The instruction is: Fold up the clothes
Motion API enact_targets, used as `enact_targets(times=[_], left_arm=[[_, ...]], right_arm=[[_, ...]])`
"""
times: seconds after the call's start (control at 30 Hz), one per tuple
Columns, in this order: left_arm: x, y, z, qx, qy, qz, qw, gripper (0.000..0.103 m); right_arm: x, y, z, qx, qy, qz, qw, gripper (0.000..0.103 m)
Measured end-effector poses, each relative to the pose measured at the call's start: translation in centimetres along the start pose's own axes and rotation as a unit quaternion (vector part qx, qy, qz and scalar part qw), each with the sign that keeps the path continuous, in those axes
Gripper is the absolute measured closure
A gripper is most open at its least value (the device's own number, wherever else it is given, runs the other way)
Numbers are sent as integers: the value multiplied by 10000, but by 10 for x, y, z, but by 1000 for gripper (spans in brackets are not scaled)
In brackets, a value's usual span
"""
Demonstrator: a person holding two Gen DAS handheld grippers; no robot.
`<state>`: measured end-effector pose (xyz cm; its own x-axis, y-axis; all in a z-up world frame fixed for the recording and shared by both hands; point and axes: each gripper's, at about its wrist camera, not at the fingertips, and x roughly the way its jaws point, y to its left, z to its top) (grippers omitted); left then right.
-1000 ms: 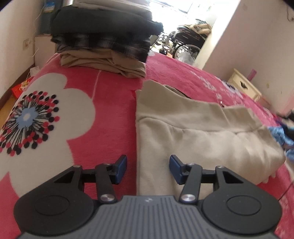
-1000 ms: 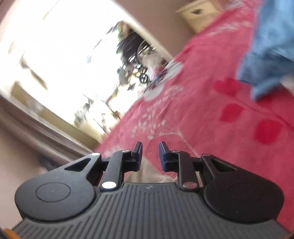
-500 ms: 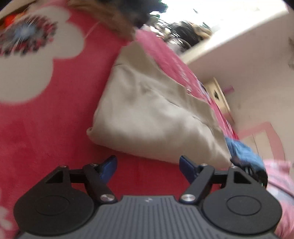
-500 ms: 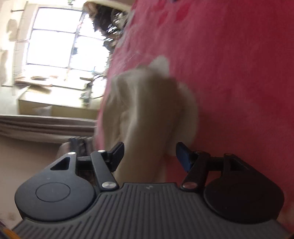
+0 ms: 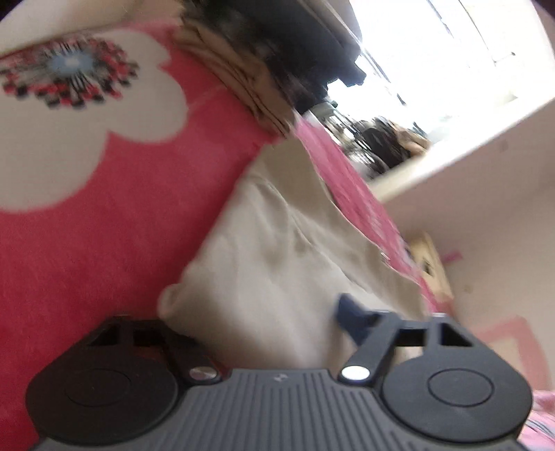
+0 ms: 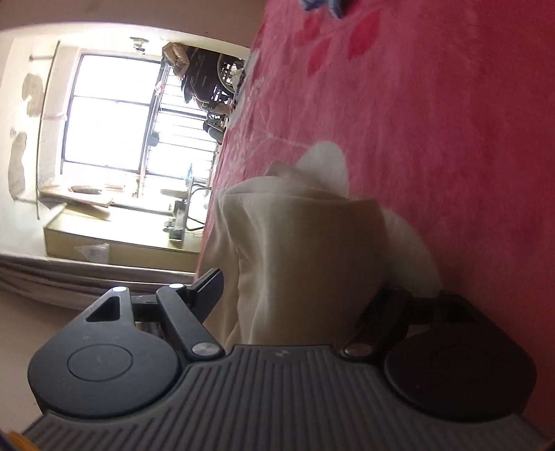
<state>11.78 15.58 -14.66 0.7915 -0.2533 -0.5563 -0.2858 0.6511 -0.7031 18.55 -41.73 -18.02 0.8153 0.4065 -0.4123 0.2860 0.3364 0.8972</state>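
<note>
A beige folded garment (image 5: 277, 249) lies on the pink flowered bedspread (image 5: 104, 260). My left gripper (image 5: 258, 321) is rolled onto its side at the garment's near corner. Its jaws are closing with the cloth between them: one finger is hidden under the corner and the blue fingertip (image 5: 350, 312) lies over the cloth. The picture is blurred. In the right wrist view the garment (image 6: 305, 236) shows its other end, with white fleecy lining (image 6: 329, 163). My right gripper (image 6: 298, 295) straddles that end, also rolled. Its jaws are opening, and one finger (image 6: 208, 288) stands clear of the cloth.
A stack of folded dark and tan clothes (image 5: 263, 52) sits at the far end of the bed. A pale nightstand (image 5: 430, 263) stands against the wall. A blue cloth (image 6: 322, 5) lies farther along the bedspread (image 6: 451, 138). A bright window (image 6: 104, 111) lies beyond.
Both grippers rolled and sank to the garment. The left jaws widened, then narrowed around its corner. The right jaws opened wide and now straddle the garment's other end.
</note>
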Motion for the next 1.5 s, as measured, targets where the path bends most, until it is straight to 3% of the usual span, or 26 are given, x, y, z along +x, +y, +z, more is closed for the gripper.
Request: enact_targets(times=[0.03,0.07,0.1,0.17,0.23,0.3,0.53,0.67,0.73,0.77,0.8,0.87,0.9,1.0,1.13,1.27,1.4,1.5], left_arm=[[0,1,3,-143,-97,110,9998,70],[0,2,5,-288,-193,219,9992,78],[-4,0,6,-315,-272,203,9989,81],[-13,-4,7,-366,-429,168,9983,84],[-28,-17,6,63,-570,74,9983,85],[-43,-22,6,158,-527,-108,9984,85],[-113,-18,-13,676,57,-264,9974,86],[-154,11,-43,770,792,8,9939,83],[-159,31,-55,663,1289,248,9891,74],[-159,42,-60,587,1554,404,9853,74],[-162,49,-60,581,1647,510,9833,67],[-179,47,-53,847,1458,628,9837,60],[-189,45,-48,1044,1321,684,9833,57],[-215,37,-27,1445,1000,721,9818,47],[-209,18,-10,1980,840,663,9744,42],[-162,2,-10,2769,893,593,9549,39],[-118,-5,-18,3299,1134,643,9350,41],[-106,-7,-25,3480,1200,532,9283,46]], right_arm=[[3,3,-2,-126,-28,-178,9998,45],[5,5,-5,-252,-55,-356,9990,70],[7,6,-6,-292,-39,-461,9985,80],[2,8,-10,-254,-112,-407,9988,87],[-7,17,-14,-531,-196,-400,9976,88],[-19,27,-19,-736,-246,-370,9963,89],[-80,26,-41,-692,56,-515,9963,89],[-144,6,-75,-399,422,-748,9955,88],[-160,-13,-86,-375,700,-1051,9913,83],[-165,-23,-89,-340,855,-1228,9882,75],[-163,-34,-88,-162,998,-1374,9853,70],[-166,-42,-81,108,1100,-1245,9860,68],[-170,-38,-79,34,1119,-1305,9851,60],[-201,-9,-84,-824,969,-1857,9743,42],[-230,30,-81,-1784,719,-2082,9590,42],[-217,68,-82,-2886,499,-1624,9422,42],[-168,99,-79,-3592,649,-1323,9216,42],[-127,113,-77,-4130,735,-1352,8976,42]])
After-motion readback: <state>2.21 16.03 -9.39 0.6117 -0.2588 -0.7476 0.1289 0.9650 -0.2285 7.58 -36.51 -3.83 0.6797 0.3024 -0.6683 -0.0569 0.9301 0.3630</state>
